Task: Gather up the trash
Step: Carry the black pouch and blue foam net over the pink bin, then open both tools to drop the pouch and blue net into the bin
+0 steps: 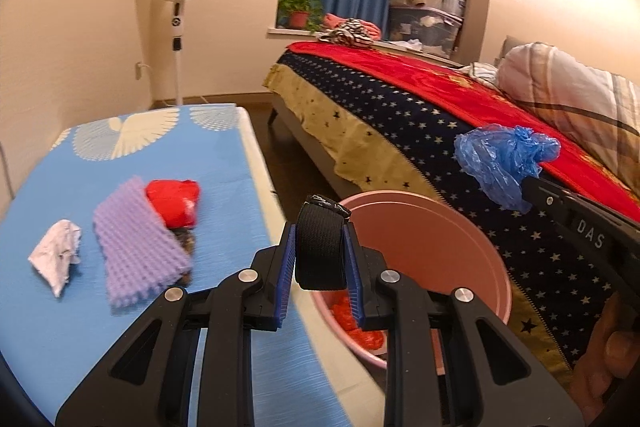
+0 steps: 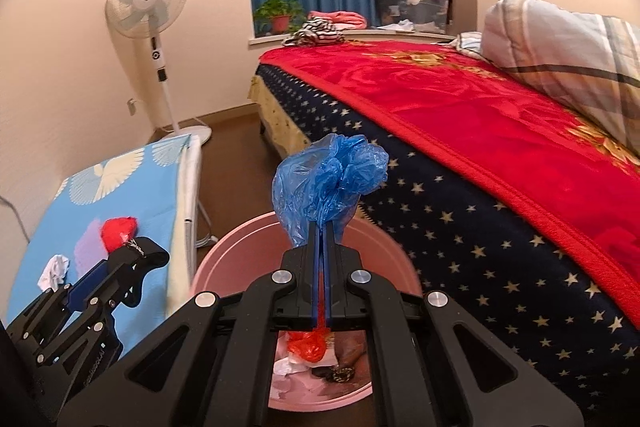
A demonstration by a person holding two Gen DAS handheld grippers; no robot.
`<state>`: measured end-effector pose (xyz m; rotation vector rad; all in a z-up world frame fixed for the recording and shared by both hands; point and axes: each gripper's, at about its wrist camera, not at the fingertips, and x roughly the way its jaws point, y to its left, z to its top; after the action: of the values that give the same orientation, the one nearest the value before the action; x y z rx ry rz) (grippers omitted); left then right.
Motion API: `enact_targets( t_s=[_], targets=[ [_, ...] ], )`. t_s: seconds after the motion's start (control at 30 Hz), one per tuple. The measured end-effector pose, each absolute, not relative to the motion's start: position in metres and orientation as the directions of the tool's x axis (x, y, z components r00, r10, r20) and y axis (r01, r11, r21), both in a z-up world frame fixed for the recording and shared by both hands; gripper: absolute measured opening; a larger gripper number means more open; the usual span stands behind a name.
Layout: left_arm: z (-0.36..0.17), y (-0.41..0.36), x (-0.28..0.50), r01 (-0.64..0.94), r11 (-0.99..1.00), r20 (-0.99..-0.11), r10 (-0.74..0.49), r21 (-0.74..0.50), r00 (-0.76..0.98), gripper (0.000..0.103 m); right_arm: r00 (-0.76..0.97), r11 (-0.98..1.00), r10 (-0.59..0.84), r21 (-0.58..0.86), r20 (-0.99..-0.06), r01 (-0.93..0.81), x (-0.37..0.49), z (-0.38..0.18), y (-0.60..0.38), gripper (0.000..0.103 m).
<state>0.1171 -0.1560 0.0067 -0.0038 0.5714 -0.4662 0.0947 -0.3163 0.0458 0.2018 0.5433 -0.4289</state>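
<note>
Left wrist view: pink bin [image 1: 448, 251] sitting lower centre in narrow floor gap between table [image 1: 224, 187] edge and bed [image 1: 400, 115]. Bin bottom partly hiding behind tongs. Left tongs [image 1: 320, 227] gripping black strap roll [image 1: 320, 247] above bin rim. Right tongs [image 2: 322, 227] pinching blue plastic bag [image 2: 328, 183] tight over bin. White paper wad [image 1: 56, 255], purple foam sheet [image 1: 140, 247], red wrapper [image 1: 174, 201] lying centre left on table.

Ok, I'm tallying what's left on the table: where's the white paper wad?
In the left wrist view, the paper wad lies on the blue table, far left, just left of the purple foam sheet.
</note>
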Motion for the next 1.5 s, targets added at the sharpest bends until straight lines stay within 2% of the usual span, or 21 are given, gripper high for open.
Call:
enact_targets(
  t_s=[0.37,0.43,0.47,0.53,0.63,1.17,1.3,1.5],
  targets=[
    [-0.001,-0.180,0.120,0.491,0.851,-0.527,-0.508,-0.186,0.681,0.024,0.751,0.879,-0.356,0.075,-0.556,0.471,0.096,0.040,-0.329,0.002],
    [-0.003,-0.181,0.120,0.507,0.837,-0.525,-0.531,-0.206,0.664,0.030,0.746,0.873,-0.364,0.074,-0.558,0.482,0.097,0.039,-0.330,0.006],
    [-0.004,-0.181,0.121,0.509,0.835,-0.527,-0.534,-0.208,0.661,0.037,0.743,0.870,-0.368,0.074,-0.559,0.487,0.097,0.039,-0.330,0.008],
    [-0.007,-0.179,0.121,0.505,0.837,-0.534,-0.532,-0.212,0.657,0.039,0.740,0.865,-0.370,0.082,-0.561,0.495,0.097,0.038,-0.330,0.019],
    [-0.009,-0.172,0.124,0.487,0.843,-0.545,-0.525,-0.228,0.654,0.039,0.741,0.867,-0.369,0.080,-0.561,0.492,0.097,0.038,-0.328,0.030],
    [0.006,-0.133,0.105,0.434,0.878,-0.535,-0.471,-0.203,0.702,0.039,0.760,0.879,-0.317,0.126,-0.568,0.461,0.085,0.044,-0.315,0.031],
    [0.010,-0.116,0.100,0.397,0.899,-0.528,-0.432,-0.185,0.731,0.038,0.783,0.895,-0.282,0.142,-0.554,0.423,0.084,0.048,-0.300,0.031],
    [0.015,-0.083,0.098,0.305,0.937,-0.512,-0.349,-0.171,0.785,0.037,0.824,0.928,-0.194,0.172,-0.533,0.330,0.092,0.050,-0.275,0.025]
  ],
)
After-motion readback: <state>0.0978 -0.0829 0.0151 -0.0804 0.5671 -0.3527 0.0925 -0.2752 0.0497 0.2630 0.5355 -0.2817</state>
